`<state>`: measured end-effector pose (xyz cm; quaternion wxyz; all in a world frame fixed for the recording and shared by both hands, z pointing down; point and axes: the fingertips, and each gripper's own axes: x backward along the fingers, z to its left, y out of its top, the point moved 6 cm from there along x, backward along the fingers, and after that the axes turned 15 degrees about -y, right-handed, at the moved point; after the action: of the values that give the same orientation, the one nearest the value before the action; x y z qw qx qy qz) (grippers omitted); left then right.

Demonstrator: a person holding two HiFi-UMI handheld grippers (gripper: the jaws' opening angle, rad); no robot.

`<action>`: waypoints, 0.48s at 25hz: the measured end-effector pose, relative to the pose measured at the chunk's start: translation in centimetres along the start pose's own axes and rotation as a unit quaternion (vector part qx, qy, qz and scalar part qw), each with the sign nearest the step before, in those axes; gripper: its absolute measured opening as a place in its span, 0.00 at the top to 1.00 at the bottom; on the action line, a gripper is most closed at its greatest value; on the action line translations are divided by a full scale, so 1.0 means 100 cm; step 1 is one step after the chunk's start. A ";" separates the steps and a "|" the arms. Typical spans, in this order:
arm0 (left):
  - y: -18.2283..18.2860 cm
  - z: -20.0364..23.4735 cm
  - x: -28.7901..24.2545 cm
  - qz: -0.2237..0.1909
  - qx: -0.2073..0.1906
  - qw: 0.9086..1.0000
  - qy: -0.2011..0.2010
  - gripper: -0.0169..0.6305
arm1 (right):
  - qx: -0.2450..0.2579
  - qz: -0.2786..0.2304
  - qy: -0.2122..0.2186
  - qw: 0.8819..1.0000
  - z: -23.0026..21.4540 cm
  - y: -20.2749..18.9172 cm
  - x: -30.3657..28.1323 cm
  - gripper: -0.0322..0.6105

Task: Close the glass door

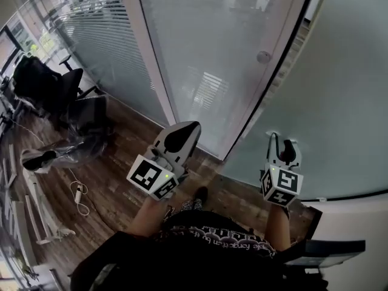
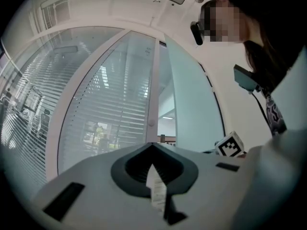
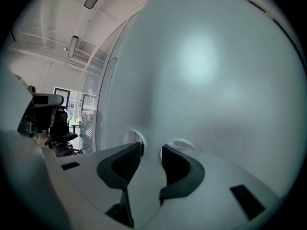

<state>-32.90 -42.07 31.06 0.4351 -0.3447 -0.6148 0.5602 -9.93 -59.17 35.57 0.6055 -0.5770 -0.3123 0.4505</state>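
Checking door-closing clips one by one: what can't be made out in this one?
- Contact: whether the right gripper touches the frosted glass door; head view looks from above, right gripper view shows only blank pane ahead.
- Round fitting on the white frame: too small in head view to tell knob from lock.
- Beyond the door: hidden by its frosting.
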 end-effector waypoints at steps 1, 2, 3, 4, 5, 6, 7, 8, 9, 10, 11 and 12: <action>0.000 0.006 -0.005 0.000 0.001 1.000 -0.004 0.97 | -0.001 0.001 -0.004 1.000 -0.001 0.001 -0.005 0.74; -0.001 0.012 -0.010 -0.001 0.004 1.000 -0.008 0.97 | -0.003 0.001 -0.006 1.000 -0.002 0.001 -0.010 0.74; -0.002 0.017 -0.015 -0.001 0.007 1.000 -0.012 0.97 | -0.005 0.002 -0.009 1.000 -0.004 0.002 -0.015 0.74; -0.003 0.022 -0.020 -0.001 0.010 1.000 -0.016 0.97 | -0.007 0.002 -0.011 1.000 -0.005 0.003 -0.020 0.74; -0.004 0.027 -0.025 -0.002 0.011 1.000 -0.020 0.97 | -0.009 0.003 -0.013 1.000 -0.007 0.004 -0.026 0.74; -0.004 0.031 -0.029 -0.002 0.013 1.000 -0.024 0.97 | -0.011 0.005 -0.014 1.000 -0.008 0.005 -0.031 0.74; -0.005 0.035 -0.032 -0.002 0.014 1.000 -0.027 0.97 | -0.011 0.008 -0.016 1.000 -0.009 0.006 -0.035 0.74; -0.005 0.040 -0.034 -0.003 0.015 0.999 -0.029 0.97 | -0.011 0.010 -0.017 1.000 -0.009 0.007 -0.040 0.74; -0.006 0.045 -0.036 -0.003 0.016 0.999 -0.031 0.97 | -0.011 0.011 -0.018 1.000 -0.009 0.007 -0.044 0.74; -0.006 0.049 -0.038 -0.003 0.017 0.999 -0.032 0.97 | -0.011 0.011 -0.021 1.000 -0.009 0.007 -0.048 0.74; -0.007 0.053 -0.039 -0.004 0.018 0.999 -0.033 0.97 | -0.012 0.010 -0.024 1.000 -0.009 0.007 -0.051 0.74; -0.007 0.057 -0.041 -0.004 0.018 0.999 -0.034 0.97 | -0.013 0.008 -0.028 1.000 -0.009 0.007 -0.055 0.74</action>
<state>-36.51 -48.16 31.20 0.4222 -0.3147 -0.6206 0.5810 -11.44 -64.59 35.51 0.5858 -0.5743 -0.3302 0.4670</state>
